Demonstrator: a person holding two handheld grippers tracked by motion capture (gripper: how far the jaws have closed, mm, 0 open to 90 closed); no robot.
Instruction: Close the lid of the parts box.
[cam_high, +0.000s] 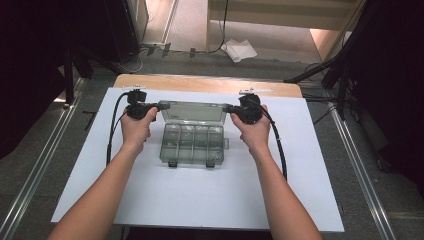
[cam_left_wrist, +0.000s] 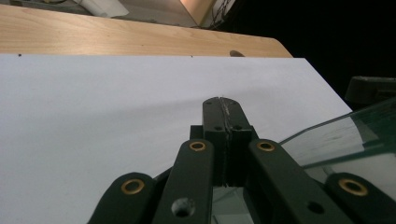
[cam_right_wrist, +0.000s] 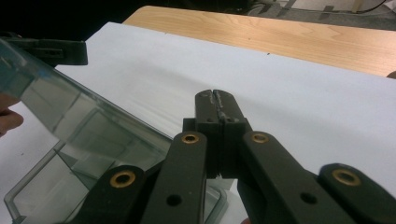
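Note:
A clear plastic compartment box (cam_high: 192, 142) sits in the middle of the white sheet (cam_high: 200, 200), its lid (cam_high: 192, 111) raised at the far side. My left gripper (cam_high: 156, 107) is by the lid's left end, jaws shut with nothing between them (cam_left_wrist: 223, 103). The lid's clear edge (cam_left_wrist: 341, 135) lies just to the right of those jaws. My right gripper (cam_high: 227, 108) is at the lid's right end, also shut and empty (cam_right_wrist: 215, 95). The open box (cam_right_wrist: 70, 140) lies to its left, with the other gripper (cam_right_wrist: 51, 50) beyond it.
The sheet covers a wooden table (cam_high: 200, 82) whose bare strip shows along the far edge. Metal rails (cam_high: 45, 160) run along the floor on both sides. Black stands (cam_high: 340, 75) and a crumpled paper (cam_high: 240, 49) are on the floor behind the table.

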